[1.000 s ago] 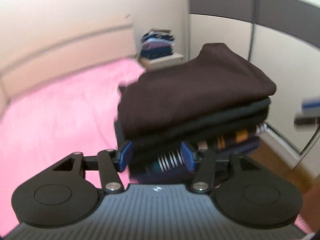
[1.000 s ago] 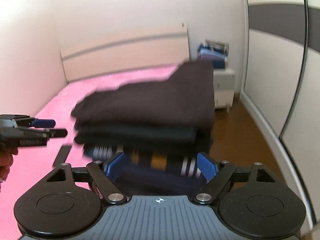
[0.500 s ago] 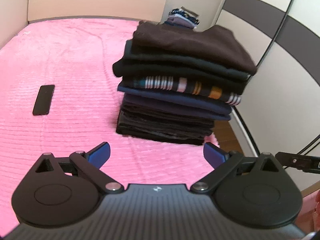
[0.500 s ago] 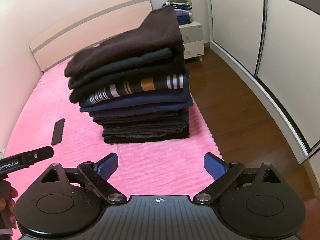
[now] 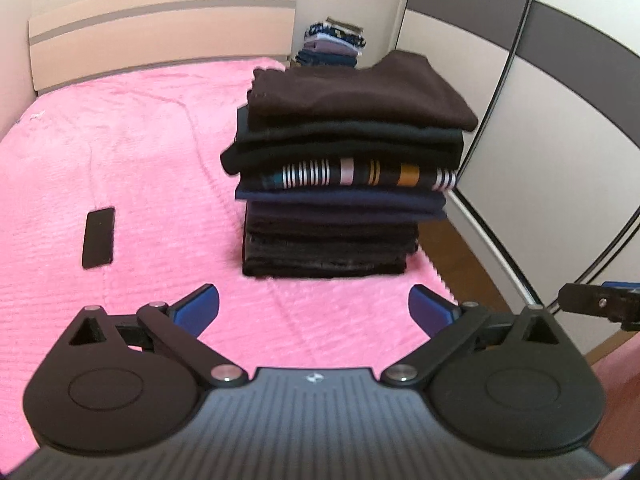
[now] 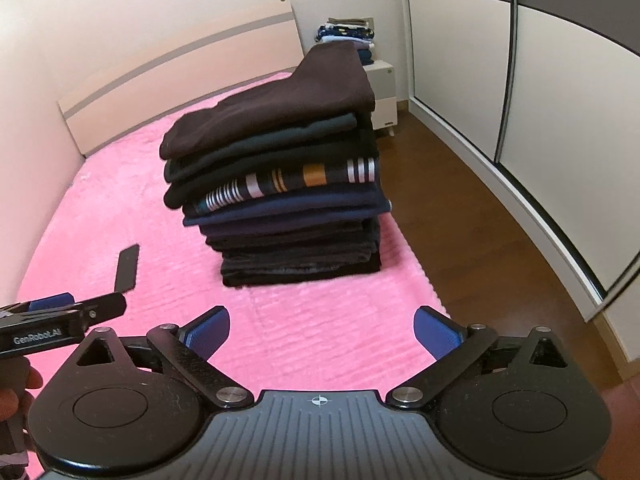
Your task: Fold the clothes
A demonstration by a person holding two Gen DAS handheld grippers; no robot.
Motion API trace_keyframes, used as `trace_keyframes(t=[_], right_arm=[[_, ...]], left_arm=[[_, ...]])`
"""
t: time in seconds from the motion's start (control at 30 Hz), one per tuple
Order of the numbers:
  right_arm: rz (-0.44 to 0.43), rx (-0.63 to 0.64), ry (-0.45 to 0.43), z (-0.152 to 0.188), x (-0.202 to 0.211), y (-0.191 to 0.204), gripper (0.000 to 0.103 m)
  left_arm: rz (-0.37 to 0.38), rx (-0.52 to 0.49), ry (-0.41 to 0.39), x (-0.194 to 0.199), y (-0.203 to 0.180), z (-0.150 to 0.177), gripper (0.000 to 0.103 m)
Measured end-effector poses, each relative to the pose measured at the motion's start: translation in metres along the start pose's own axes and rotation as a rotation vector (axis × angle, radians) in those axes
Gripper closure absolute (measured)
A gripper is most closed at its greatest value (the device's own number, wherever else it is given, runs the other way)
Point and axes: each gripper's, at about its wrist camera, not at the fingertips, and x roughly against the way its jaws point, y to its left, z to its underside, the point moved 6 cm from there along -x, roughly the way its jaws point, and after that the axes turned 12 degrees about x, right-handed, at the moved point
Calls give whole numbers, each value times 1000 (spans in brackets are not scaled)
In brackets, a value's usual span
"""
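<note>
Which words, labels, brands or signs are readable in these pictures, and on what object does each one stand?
"GenRobot.AI": white letters on the side of the left tool, seen in the right wrist view.
Small white emblem on each tool's grey body: a symbol only, no letters.
Striped shirt, phone: no text visible.

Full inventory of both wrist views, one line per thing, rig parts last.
Stack of folded clothes: one, dark with a striped layer, on the bed's right side.
Pink fuzzy bedspread: one, covers the bed.
Flat black phone-like slab: one, on the bedspread left of the stack.
Pale wooden headboard: one, at the wall.
White nightstand: one, holding a smaller clothes pile.
Left gripper: jaws just opened, empty.
Right gripper: jaws just opened, empty.
</note>
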Motion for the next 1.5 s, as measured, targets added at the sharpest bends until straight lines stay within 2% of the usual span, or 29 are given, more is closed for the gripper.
trace_keyframes(t=[0.27, 0.4, 0.7, 1.0, 1.5], right_arm=[[-18, 62, 24, 12, 8, 9, 2], [-40, 87, 10, 9, 13, 9, 2], [-81, 82, 14, 13, 18, 0, 1], [-63, 84, 17, 2, 21, -4, 1], [-26, 76, 9, -11, 15, -12, 1]], left_arm=[[-25, 31, 51, 22, -10, 19, 3], [-78, 17, 20, 35, -19, 22, 3], [-129, 27, -7, 57, -32, 29, 3], [-151, 55, -11, 59, -36, 32, 3], [-188, -9, -32, 49, -44, 22, 2]])
